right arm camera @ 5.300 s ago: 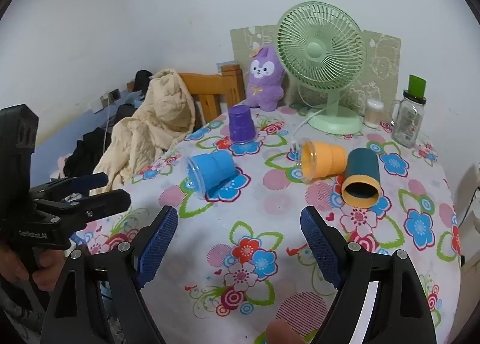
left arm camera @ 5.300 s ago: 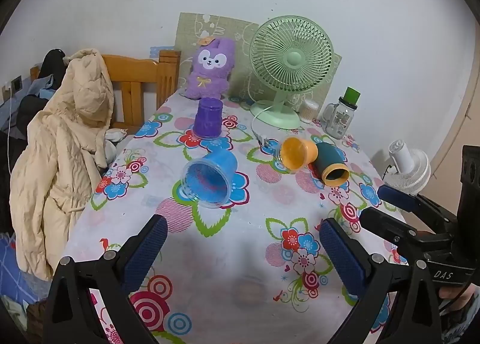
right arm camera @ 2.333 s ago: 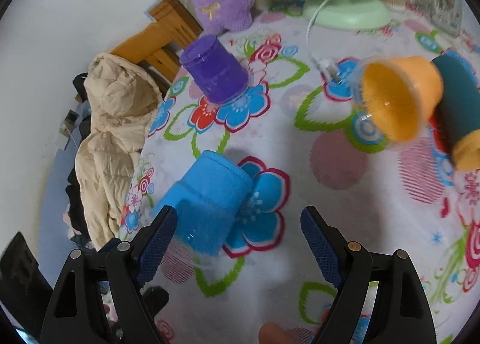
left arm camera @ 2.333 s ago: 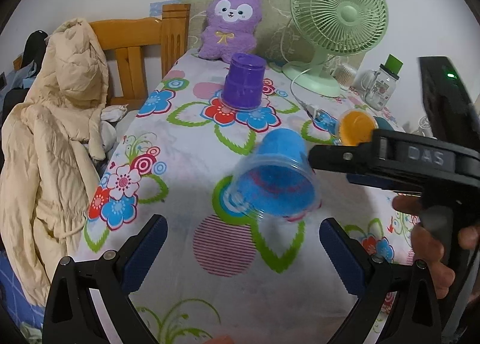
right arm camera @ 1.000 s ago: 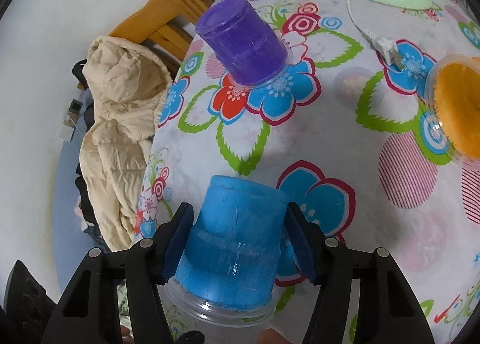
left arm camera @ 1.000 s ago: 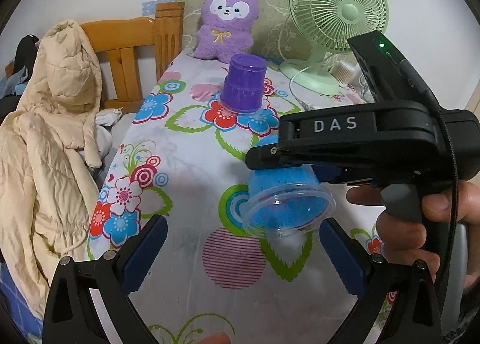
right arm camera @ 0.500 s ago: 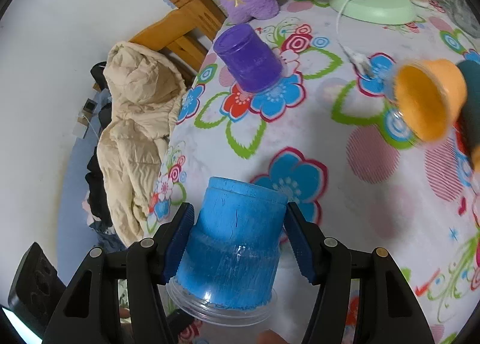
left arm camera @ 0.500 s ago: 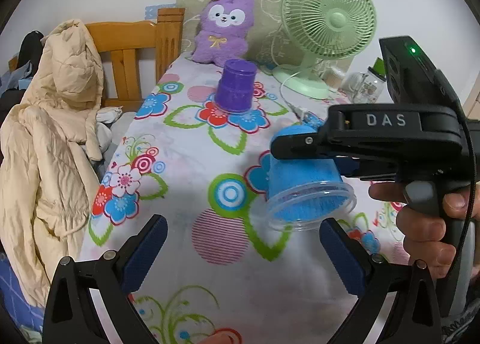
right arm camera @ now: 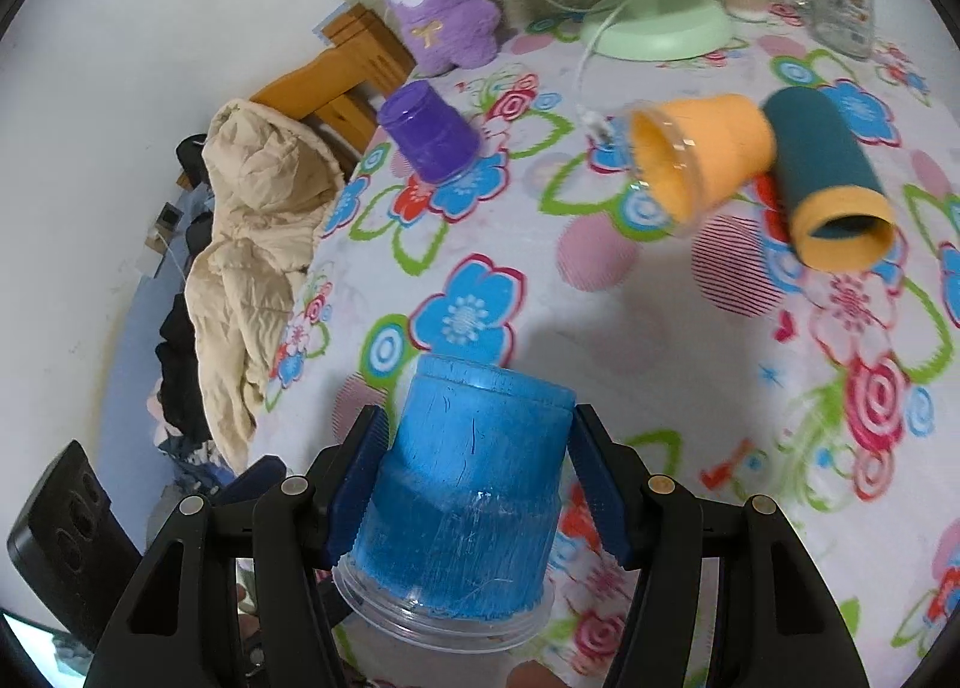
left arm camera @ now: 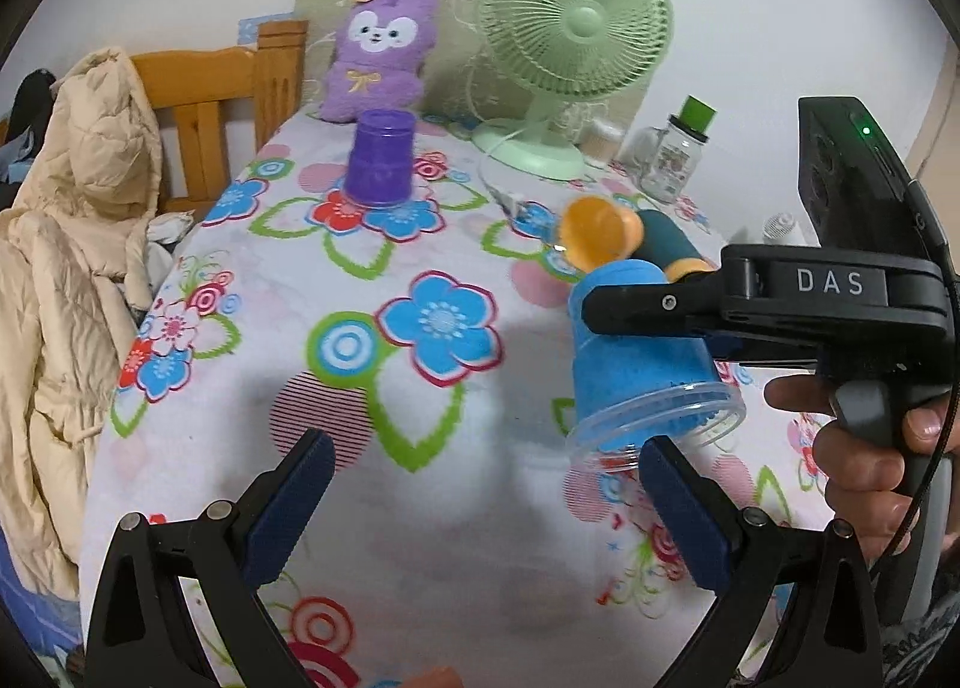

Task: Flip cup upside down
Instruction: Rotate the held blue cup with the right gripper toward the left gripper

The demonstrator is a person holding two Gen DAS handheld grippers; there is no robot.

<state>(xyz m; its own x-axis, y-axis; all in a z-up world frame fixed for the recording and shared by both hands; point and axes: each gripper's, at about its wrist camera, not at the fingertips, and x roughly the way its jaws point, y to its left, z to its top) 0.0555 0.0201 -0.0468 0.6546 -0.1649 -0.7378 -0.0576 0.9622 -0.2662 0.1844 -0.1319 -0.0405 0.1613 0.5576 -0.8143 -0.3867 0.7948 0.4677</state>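
My right gripper (right arm camera: 480, 484) is shut on the blue cup (right arm camera: 468, 484) and holds it above the floral tablecloth (right arm camera: 630, 340), rim down and base up, slightly tilted. In the left wrist view the blue cup (left arm camera: 642, 370) hangs at the right, clamped by the right gripper (left arm camera: 630, 310). My left gripper (left arm camera: 480, 508) is open and empty over the near part of the table. A purple cup (left arm camera: 381, 159) stands upside down at the back. An orange cup (right arm camera: 702, 154) and a dark teal cup (right arm camera: 828, 178) lie on their sides at the right.
A green fan (left arm camera: 570, 46), a purple plush toy (left arm camera: 381, 52) and a glass jar (left arm camera: 678, 154) stand along the far edge. A wooden chair (left arm camera: 210, 88) with a beige jacket (left arm camera: 66, 244) is beside the table's left edge.
The right gripper closed on the lying blue cup, lifted it and turned it rim down, then carried it rightward and nearer. The left gripper stayed open.
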